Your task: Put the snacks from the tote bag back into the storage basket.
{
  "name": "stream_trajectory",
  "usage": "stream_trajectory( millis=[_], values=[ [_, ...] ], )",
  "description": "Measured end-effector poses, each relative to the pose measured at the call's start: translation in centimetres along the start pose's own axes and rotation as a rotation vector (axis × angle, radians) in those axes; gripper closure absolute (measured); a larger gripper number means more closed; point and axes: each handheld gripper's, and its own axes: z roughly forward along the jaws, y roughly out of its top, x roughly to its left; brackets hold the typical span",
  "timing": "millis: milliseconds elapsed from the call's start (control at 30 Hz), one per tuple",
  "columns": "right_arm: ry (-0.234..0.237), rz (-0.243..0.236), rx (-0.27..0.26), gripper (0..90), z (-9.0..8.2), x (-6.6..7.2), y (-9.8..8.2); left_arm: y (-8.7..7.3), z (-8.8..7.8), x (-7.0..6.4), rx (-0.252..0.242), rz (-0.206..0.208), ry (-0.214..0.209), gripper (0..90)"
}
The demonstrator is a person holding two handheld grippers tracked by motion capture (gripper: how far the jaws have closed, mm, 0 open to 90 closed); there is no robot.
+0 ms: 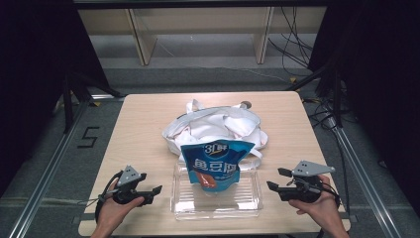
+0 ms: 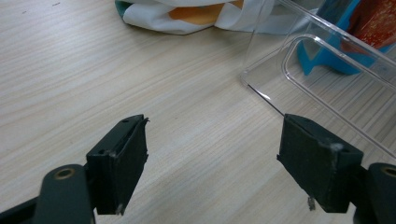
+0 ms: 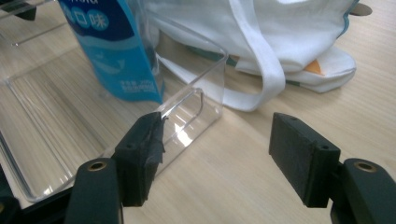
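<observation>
Table (image 1: 143, 129): pale wood grain, centre of high view. Bag (image 1: 218, 126): white cloth, orange and teal patches along edge in gripper views. Pouch (image 1: 215, 166): bright blue, white lettering, red-brown picture low on front. Bin (image 1: 183, 203): clear, colourless, lower centre. Left gripper (image 1: 157, 189) and right gripper (image 1: 271, 186): black, grey plates on top. Floor marking "5", left of frame: black on grey.

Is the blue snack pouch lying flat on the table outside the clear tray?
No, in the high view the blue snack pouch stands upright inside the clear tray, in front of the white tote bag.
</observation>
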Motion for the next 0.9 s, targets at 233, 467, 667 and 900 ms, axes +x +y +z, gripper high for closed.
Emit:
stream_trajectory(
  millis=[233,467,667,900],
  values=[
    [-0.022,0.036,-0.001,34.4,-0.2,0.2,-1.5,0.0,-0.1,0.2,0.023,0.025,-0.005,22.9],
    [-0.056,0.022,-0.017,33.4,-0.2,0.3,-2.6,0.0,-0.1,0.1,0.020,0.020,-0.001,22.9],
    [-0.079,0.077,0.014,31.9,-0.4,0.7,-3.5,0.0,-0.2,0.1,0.017,0.024,0.004,22.9],
    [-0.087,0.050,0.037,31.5,-0.3,0.6,-4.2,0.0,0.1,-0.2,-0.005,-0.007,-0.004,22.9]
  ],
)
